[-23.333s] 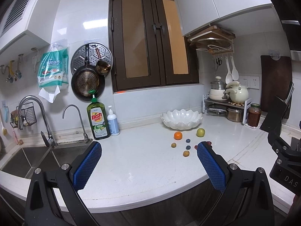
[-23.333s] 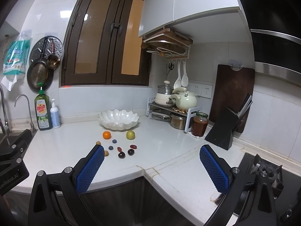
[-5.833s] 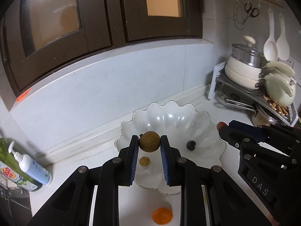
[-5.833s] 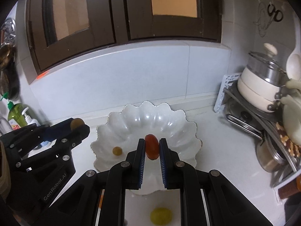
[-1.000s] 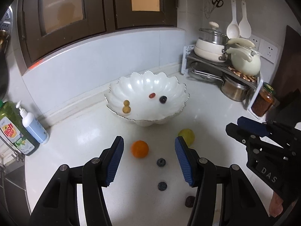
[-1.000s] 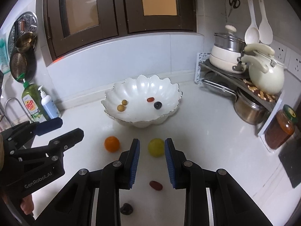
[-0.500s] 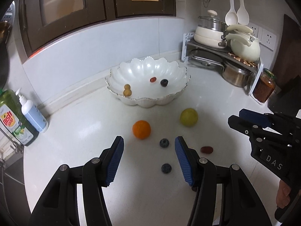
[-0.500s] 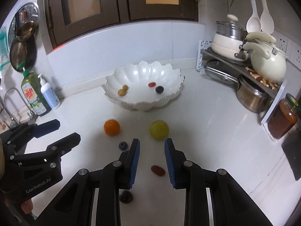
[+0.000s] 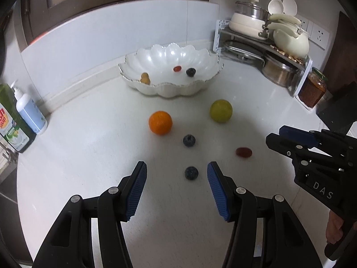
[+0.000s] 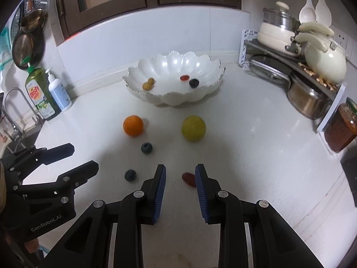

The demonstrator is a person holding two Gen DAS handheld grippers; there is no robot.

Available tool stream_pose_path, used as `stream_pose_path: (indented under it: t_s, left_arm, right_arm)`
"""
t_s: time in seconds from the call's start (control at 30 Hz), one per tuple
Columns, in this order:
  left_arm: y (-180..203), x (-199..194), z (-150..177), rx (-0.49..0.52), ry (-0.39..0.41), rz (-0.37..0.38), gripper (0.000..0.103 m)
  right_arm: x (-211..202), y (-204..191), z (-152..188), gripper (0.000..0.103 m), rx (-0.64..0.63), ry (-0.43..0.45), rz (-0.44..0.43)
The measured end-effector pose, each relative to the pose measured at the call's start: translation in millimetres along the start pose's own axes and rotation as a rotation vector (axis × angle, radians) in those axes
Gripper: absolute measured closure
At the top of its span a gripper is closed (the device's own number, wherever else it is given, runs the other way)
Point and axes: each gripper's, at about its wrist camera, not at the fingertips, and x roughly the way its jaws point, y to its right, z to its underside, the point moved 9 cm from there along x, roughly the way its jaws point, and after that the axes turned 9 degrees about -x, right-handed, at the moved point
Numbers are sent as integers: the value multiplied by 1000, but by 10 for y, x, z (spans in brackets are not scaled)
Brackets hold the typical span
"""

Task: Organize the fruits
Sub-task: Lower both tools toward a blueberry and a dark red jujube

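On the green dish-soap bottle (image 10: pixel 41 93) by the sink I can read "dish" on its label. The body of my left gripper (image 9: pixel 176 174) carries "GenRobot.AI" in the right wrist view, and my right gripper (image 10: pixel 180 178) shows "DAS" in the left wrist view.

My left jaws are spread with nothing between the pads; a dark round blueberry (image 9: pixel 191 172) lies on the white countertop (image 9: pixel 89 156) in the gap ahead of them, nearer the right-hand pad, untouched. My right jaws stand narrowly apart and grip nothing; a small red oval fruit (image 10: pixel 188 179) sits between them, just beside the right-hand pad.

Beyond lie a second blueberry (image 9: pixel 189 140), an orange (image 9: pixel 160 122) and a yellow-green round fruit (image 9: pixel 221 111). The white scalloped bowl (image 9: pixel 142 84) holds several small fruits.
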Motion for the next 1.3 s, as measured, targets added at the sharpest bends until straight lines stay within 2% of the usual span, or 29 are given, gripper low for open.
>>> stream_pose_path:
  t_s: [0.6, 1.3]
  left_arm:
    - [-14, 276, 258, -3, -62, 16, 48]
    - [89, 637, 308, 8, -117, 50, 50]
  right_arm:
    - [341, -11, 300, 75, 1, -107, -31]
    - [645, 55, 345, 75, -1, -143, -64]
